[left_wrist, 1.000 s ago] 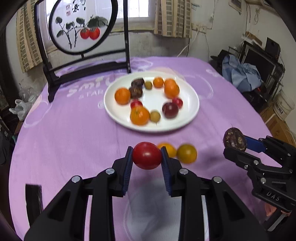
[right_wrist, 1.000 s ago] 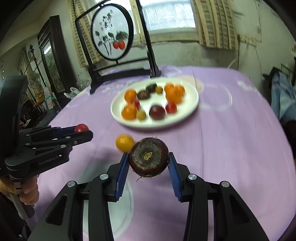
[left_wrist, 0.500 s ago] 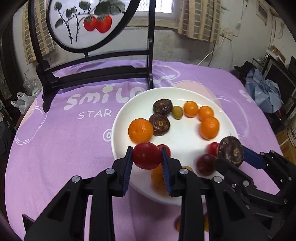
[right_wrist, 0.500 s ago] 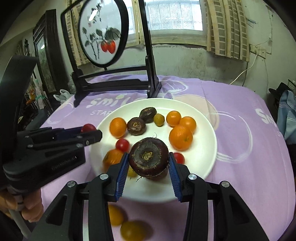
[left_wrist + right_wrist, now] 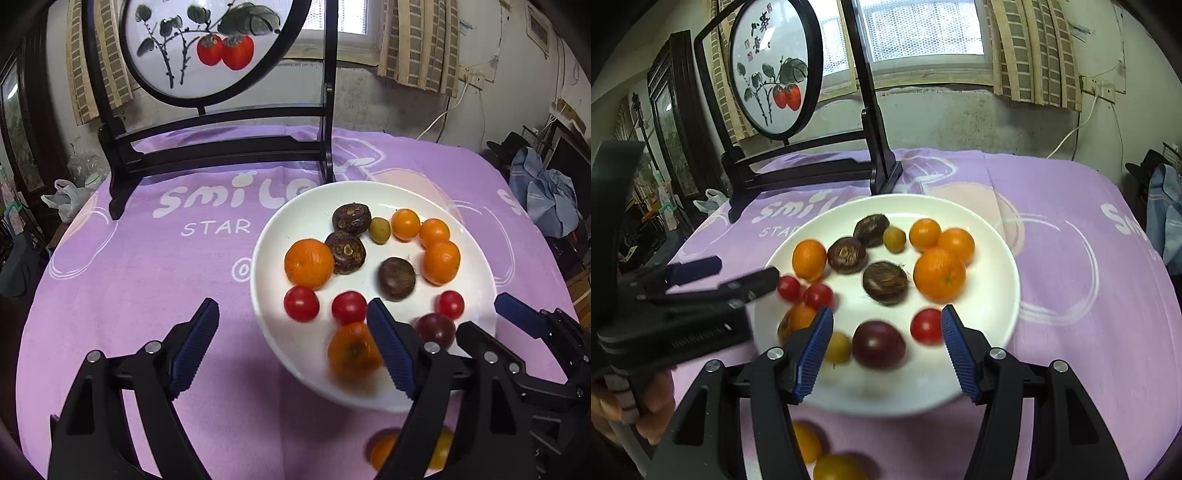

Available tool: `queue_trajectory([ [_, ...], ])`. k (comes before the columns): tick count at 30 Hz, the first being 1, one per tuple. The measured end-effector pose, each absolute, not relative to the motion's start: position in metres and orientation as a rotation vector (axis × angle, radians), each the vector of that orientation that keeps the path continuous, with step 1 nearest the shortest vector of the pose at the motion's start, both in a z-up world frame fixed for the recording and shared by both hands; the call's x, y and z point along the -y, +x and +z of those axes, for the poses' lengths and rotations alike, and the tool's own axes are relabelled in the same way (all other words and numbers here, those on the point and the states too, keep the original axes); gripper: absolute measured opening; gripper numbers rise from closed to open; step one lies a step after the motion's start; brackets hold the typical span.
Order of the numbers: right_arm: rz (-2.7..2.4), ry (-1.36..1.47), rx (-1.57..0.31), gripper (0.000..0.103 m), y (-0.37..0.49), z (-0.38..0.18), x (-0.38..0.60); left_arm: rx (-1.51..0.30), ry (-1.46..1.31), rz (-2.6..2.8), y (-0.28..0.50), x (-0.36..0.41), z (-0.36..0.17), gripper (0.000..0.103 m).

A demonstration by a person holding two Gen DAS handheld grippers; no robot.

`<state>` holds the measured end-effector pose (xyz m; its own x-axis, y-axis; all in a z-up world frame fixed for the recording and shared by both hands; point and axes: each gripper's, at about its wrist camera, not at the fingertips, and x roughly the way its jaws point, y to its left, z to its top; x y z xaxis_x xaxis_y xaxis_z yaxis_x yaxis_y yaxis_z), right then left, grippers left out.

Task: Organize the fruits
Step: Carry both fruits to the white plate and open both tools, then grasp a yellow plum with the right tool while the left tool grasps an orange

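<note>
Plate centre: bare white strip lying between the fruit clusters on the white plate point(image 5: 990, 314), fruit crowding it from 9 through 3 o'clock.
Cloth at 9 o'clock: purple tablecloth point(image 5: 129, 280) lying bare.
Far edge, 12 o'clock: dark screen stand point(image 5: 221, 155) blocking passage.
Near edge, 6 o'clock: two yellow-orange fruits point(image 5: 820, 458) sitting just off the plate.

Soft daylight from the window point(image 5: 923, 33) beyond the fingers; fruit nearest them blurs, and fisheye edges darken.
</note>
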<state>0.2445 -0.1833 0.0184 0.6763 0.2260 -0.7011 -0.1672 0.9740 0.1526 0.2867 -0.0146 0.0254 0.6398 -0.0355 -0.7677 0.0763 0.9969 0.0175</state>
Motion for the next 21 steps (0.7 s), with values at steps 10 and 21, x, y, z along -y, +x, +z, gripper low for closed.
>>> queue_trajectory([
  [10, 0.24, 0.057, -0.822, 0.062, 0.173, 0.022, 0.196, -0.822, 0.074, -0.038, 0.203, 0.008, 0.038, 0.088],
  [21, 0.262, -0.041, -0.915, 0.063, 0.119, -0.006, 0.175, -0.904, -0.005, -0.095, 0.151, 0.002, 0.007, 0.091],
])
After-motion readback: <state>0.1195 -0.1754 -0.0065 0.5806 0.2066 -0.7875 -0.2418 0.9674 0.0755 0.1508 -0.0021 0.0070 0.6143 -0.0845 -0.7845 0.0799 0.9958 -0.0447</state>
